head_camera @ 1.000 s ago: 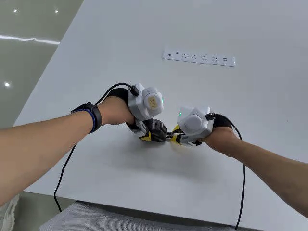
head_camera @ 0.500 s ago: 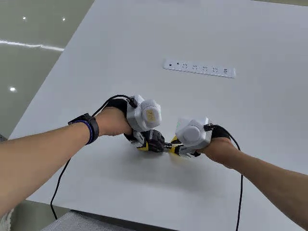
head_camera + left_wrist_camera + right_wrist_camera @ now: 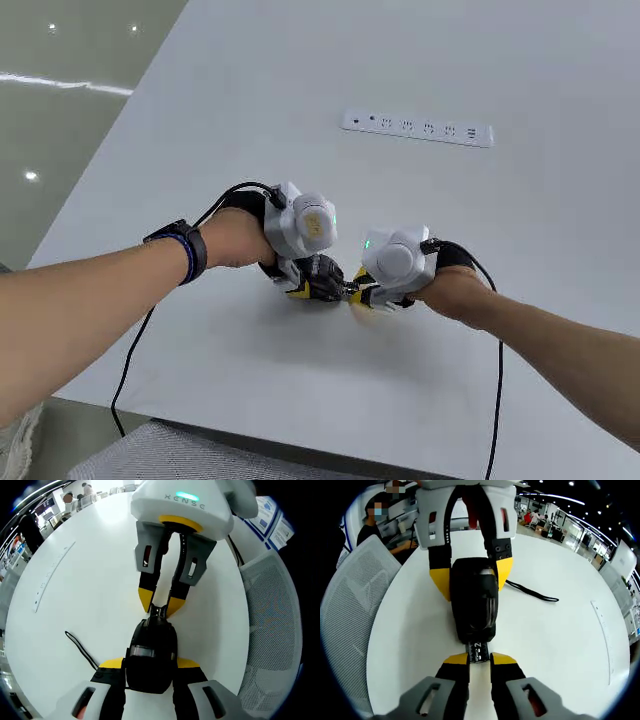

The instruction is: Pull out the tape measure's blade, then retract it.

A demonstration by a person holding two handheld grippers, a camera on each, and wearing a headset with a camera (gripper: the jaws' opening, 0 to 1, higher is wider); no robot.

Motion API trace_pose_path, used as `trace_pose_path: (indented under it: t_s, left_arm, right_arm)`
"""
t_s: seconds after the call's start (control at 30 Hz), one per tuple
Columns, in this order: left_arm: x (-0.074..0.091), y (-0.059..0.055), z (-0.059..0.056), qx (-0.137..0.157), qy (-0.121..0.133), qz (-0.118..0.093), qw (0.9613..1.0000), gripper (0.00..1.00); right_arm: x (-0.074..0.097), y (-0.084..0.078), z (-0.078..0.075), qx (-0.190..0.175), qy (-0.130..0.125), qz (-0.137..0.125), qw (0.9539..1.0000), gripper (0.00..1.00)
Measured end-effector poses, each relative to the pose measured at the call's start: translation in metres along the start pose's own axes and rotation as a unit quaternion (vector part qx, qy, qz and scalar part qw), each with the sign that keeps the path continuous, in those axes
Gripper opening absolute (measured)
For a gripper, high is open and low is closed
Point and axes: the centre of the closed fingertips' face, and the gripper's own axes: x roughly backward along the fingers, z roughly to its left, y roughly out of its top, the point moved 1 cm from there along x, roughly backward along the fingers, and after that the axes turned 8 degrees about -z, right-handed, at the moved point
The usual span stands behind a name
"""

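Black tape measure [image 3: 474, 605] clamped in my left tool [image 3: 150, 664]; my right tool [image 3: 480, 659] pinches the blade [image 3: 478, 652] tip, only a short bit out, over the tabletop [image 3: 300, 100]

right gripper [image 3: 160, 605] housing: "XENSE" | blade [image 3: 478, 655]: "2"

A wide white tabletop [image 3: 300, 80] is stretching away across the room, with a white power strip [image 3: 417, 127] lying flat on it, well apart from the near edge. To the left, a glossy grey-green floor [image 3: 60, 110] is reflecting small ceiling lights. A grey mesh chair back [image 3: 170, 455] is standing just beside the near edge. In the right gripper view, ceiling light strips [image 3: 565, 497] are glowing over an open workspace, and 1 person [image 3: 376, 527] is sitting beyond the chair.
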Motion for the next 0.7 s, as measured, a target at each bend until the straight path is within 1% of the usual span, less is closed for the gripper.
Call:
trace_pose_path:
  t_s: [0.1,0.17,0.23,0.3,0.37,0.43,0.57,0.7]
  left_arm:
    - [0.0,0.0,0.0,0.001,-0.001,0.003,1.0,0.33]
    - [0.0,0.0,0.001,0.004,-0.002,0.003,1.0,0.33]
    - [-0.001,0.0,-0.001,0.003,-0.002,0.006,1.0,0.33]
    - [-0.001,0.0,-0.001,0.0,-0.002,0.01,0.9999,0.33]
    - [0.0,0.001,-0.002,-0.001,-0.002,0.014,0.9999,0.33]
    - [0.0,0.001,-0.002,0.003,-0.001,0.013,0.9999,0.33]
    - [0.0,0.0,-0.002,0.007,0.0,0.013,0.9999,0.33]
    - [0.0,0.0,-0.002,0.009,0.003,0.014,0.9999,0.33]
  right_arm:
    - [0.001,-0.001,0.002,0.017,-0.006,0.006,0.9998,0.14]
    - [0.003,-0.003,0.003,0.022,-0.007,0.004,0.9997,0.13]
    - [0.005,-0.006,0.005,0.019,-0.002,-0.006,0.9998,0.13]
    - [0.007,-0.008,0.005,0.029,-0.005,-0.017,0.9994,0.13]
    - [0.011,-0.011,0.005,0.028,-0.004,-0.015,0.9995,0.13]
    - [0.015,-0.015,0.004,0.028,-0.004,-0.015,0.9995,0.13]
    - [0.023,-0.022,0.003,0.012,-0.002,-0.024,0.9996,0.13]
    - [0.029,-0.03,0.001,0.009,-0.011,-0.023,0.9996,0.13]
